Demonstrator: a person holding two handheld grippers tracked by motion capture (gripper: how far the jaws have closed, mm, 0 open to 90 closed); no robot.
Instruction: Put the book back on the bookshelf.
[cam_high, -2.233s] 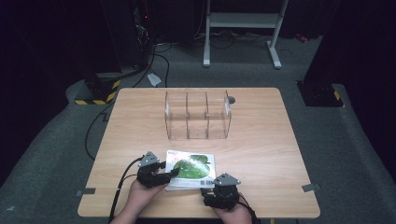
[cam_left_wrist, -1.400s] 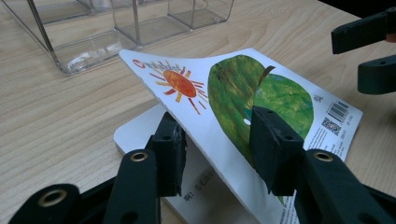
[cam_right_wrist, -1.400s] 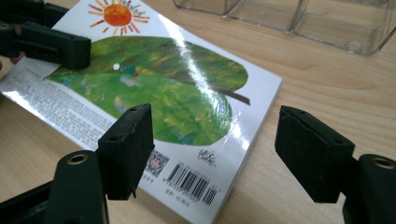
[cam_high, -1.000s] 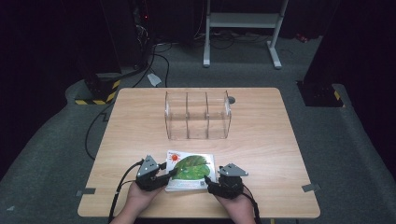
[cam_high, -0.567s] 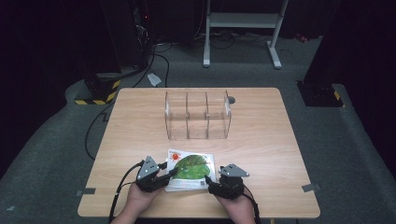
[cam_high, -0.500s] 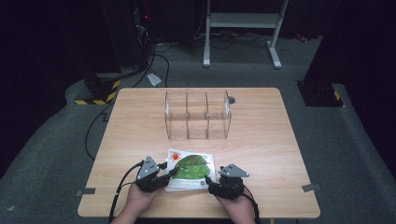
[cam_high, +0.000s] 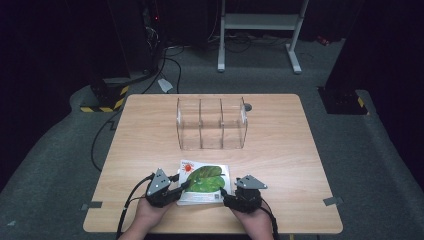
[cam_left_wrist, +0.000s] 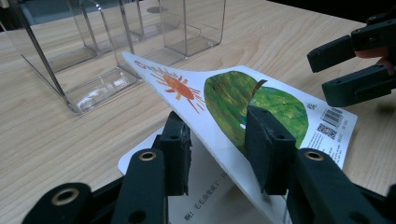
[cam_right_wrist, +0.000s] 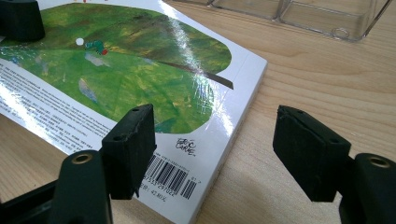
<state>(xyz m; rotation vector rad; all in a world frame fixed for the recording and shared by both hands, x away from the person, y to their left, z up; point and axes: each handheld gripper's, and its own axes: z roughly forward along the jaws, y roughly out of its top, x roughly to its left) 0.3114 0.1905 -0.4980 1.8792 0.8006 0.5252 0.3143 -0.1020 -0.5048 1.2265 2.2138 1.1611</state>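
Two tools working a picture book (cam_high: 205, 181) at the table's near edge.
Left tool (cam_left_wrist: 217, 140) is closing, pinching the lifted cover (cam_left_wrist: 224, 95); right tool (cam_right_wrist: 215, 149) is gaping, straddling the book's corner.

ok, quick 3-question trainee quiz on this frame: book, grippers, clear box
1. True or false: the left gripper has lifted the cover of the book, one jaw under it, one on top.
2. The right gripper is: A) open at the book's barcode corner, B) shut on the clear organizer, C) holding a pen.
3. How many compartments does the clear organizer have?

Key: 1 true. 2 A. 3 three, side by side.
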